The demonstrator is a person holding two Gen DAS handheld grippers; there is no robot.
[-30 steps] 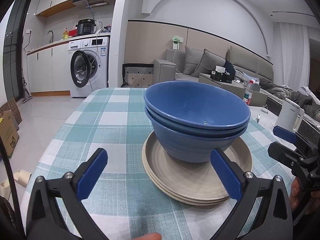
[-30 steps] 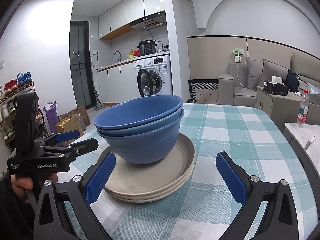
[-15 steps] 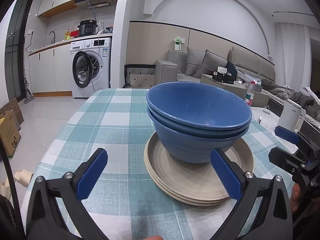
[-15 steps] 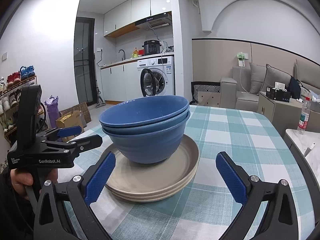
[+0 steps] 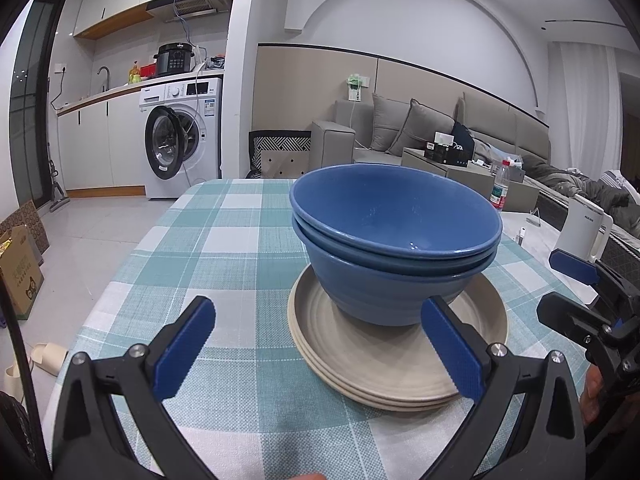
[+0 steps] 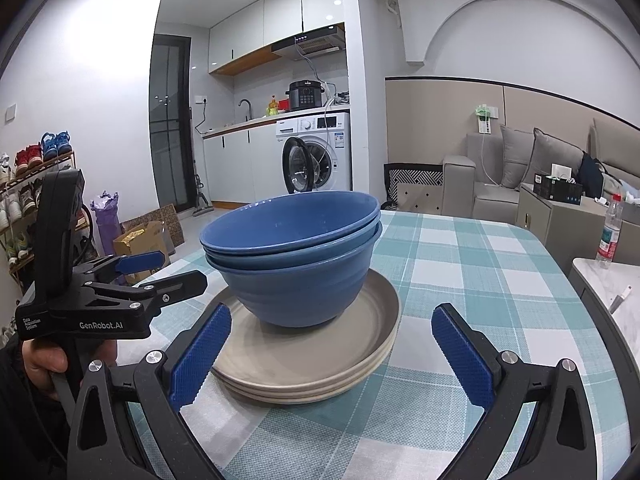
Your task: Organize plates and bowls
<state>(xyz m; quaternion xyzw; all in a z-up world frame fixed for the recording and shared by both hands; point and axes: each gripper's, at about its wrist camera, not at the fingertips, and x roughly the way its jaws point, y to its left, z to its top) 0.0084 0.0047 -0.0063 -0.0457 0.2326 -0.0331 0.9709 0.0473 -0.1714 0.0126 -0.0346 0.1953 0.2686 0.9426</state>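
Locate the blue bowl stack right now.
The blue bowl stack sits nested on the beige plates on the checked tablecloth, centre-right in the left wrist view, ahead of both open claws, left claw and right claw.

A teal and white checked cloth [image 5: 224, 240] covers the table. Beyond it a washing machine [image 5: 182, 138] stands with its door open under a counter that bears a black cooker [image 5: 175, 58], and a grey sofa [image 5: 436, 128] lines the wall. A shoe rack [image 6: 24, 184] and cardboard boxes [image 6: 148, 236] stand by the dark glass door [image 6: 170, 120].
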